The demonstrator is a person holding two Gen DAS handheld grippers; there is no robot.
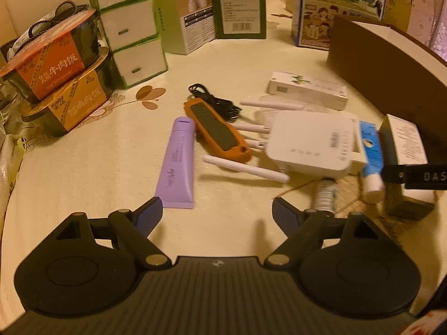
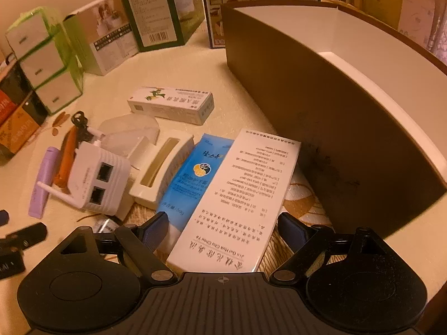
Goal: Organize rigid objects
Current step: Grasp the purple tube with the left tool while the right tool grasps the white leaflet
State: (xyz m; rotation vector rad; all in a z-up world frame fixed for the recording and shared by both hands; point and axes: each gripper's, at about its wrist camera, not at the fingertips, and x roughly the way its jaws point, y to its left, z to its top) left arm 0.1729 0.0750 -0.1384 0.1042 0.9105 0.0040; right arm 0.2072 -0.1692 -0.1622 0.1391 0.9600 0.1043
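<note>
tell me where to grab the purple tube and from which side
Grip the purple tube across its middle, coming from above with one finger on each long side. It lies flat on the tablecloth, so only its top and edges are reachable. The side facing the orange remote looks tight near the cap end, so the wider crimped half nearer the left gripper probably gives more room.

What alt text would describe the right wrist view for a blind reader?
The open right gripper straddles a white medicine box lying beside a blue tube, near a large brown storage box. A white router lies to the left on the cream tablecloth.
</note>
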